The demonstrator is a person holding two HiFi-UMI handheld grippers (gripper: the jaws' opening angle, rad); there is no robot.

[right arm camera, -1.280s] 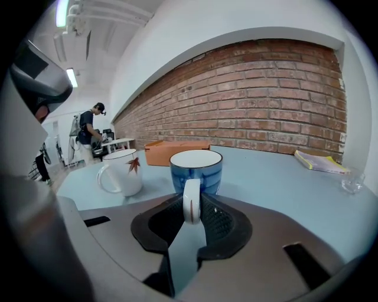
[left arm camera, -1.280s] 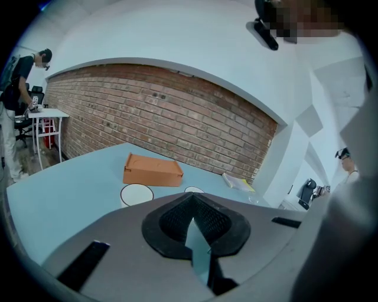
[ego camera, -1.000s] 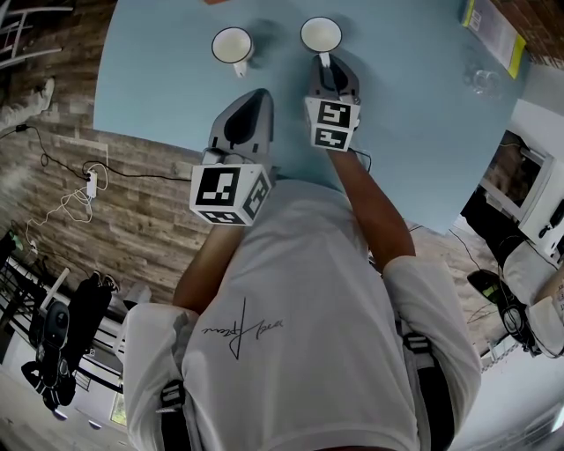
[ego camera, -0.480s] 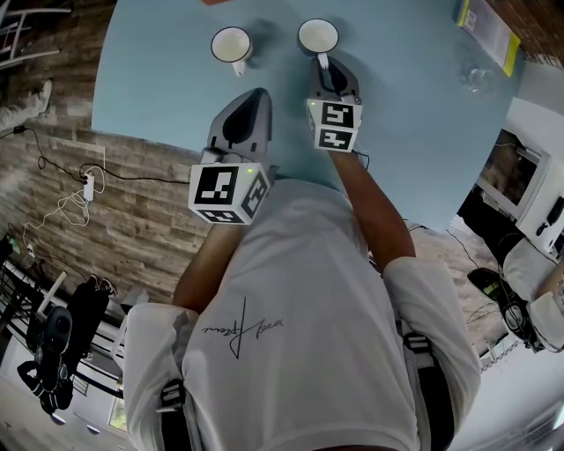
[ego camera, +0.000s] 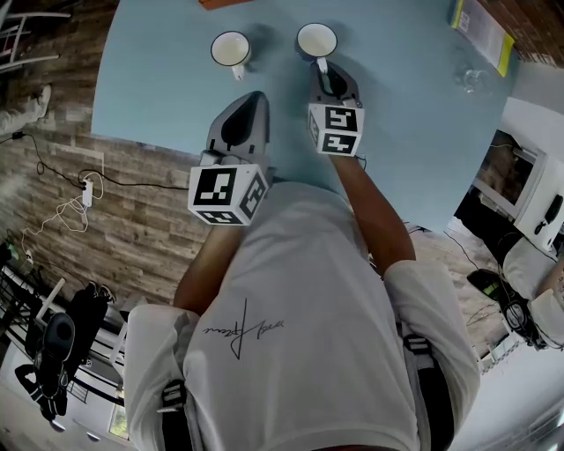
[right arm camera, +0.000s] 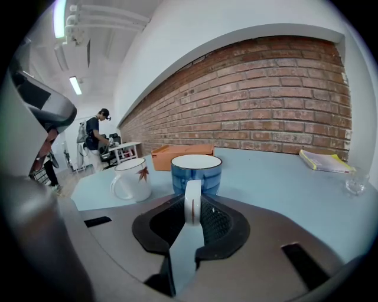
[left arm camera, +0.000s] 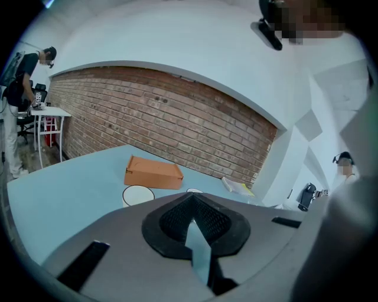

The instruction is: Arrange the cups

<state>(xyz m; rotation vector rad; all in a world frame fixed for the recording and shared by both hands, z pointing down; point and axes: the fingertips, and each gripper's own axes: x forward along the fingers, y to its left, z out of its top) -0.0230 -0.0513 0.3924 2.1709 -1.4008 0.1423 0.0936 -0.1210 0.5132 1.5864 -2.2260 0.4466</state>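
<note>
In my left gripper view, my left gripper (left arm camera: 192, 203) hides the lower part of the white cup (left arm camera: 137, 194) and nearly all of the blue cup (left arm camera: 194, 190); the head view's top edge crops the orange box (ego camera: 227, 3).

Orange box (left arm camera: 152, 173) lay flat on the pale blue table (ego camera: 423, 132), toward the brick wall (right arm camera: 266, 100). Far right, a yellow booklet (right arm camera: 326, 161) sat with a clear glass (right arm camera: 356, 180) near it (both well apart from the box). A person (right arm camera: 94, 137) stood at a white desk (right arm camera: 127, 147) beyond.

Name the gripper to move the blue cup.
Right: the right gripper has just been closing its jaws on the handle of the blue cup; the left gripper is shut, short of the white cup.
</note>
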